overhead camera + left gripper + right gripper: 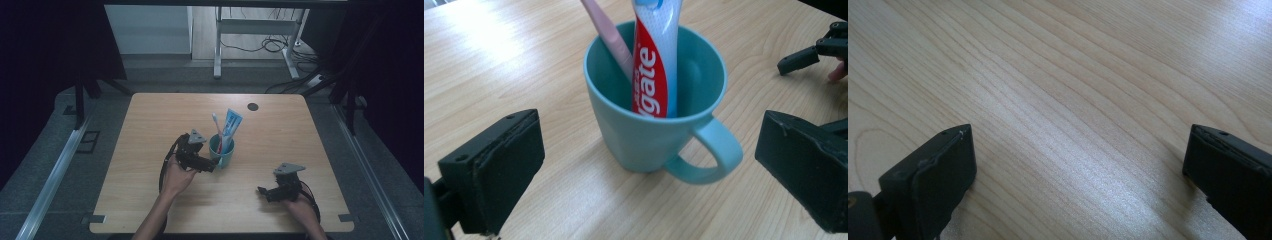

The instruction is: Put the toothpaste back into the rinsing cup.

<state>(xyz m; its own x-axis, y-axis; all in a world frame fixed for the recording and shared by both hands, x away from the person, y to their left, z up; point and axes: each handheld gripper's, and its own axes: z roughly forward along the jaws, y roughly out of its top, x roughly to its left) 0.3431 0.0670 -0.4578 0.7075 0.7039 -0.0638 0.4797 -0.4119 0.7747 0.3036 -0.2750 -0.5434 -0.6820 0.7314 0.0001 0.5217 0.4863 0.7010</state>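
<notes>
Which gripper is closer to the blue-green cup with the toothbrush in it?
The left gripper. Its open jaws sit right beside the teal ceramic mug, not touching it in the left gripper view. The right gripper rests farther off, toward the table's near right corner.

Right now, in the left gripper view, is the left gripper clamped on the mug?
No: the left gripper stands open, with its pads apart from the teal mug on both sides.

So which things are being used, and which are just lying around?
Being used:
mug
toothpaste
toothbrush
left gripper, open beside the mug

Lying around:
right gripper, open over bare table
dark disc at the far edge
</notes>
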